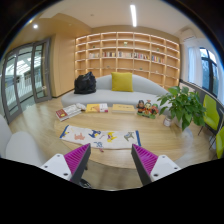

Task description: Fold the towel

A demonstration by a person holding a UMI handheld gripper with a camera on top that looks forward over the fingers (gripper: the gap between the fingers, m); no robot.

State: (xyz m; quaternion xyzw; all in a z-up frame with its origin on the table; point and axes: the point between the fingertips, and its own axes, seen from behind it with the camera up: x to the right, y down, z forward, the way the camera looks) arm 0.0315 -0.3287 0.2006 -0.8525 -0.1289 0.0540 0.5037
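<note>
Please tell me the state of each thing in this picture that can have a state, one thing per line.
tongs: open, holding nothing, raised above the table
towel: lying flat and spread out on the table, just ahead of the tongs, not yet folded
books: lying on the table beyond the towel
potted plant: upright
yellow cushion: upright on the sofa
ceiling lights: on

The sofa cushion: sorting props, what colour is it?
Yellow. The cushion on the sofa shows best in the gripper view, beyond the open gripper.
</note>
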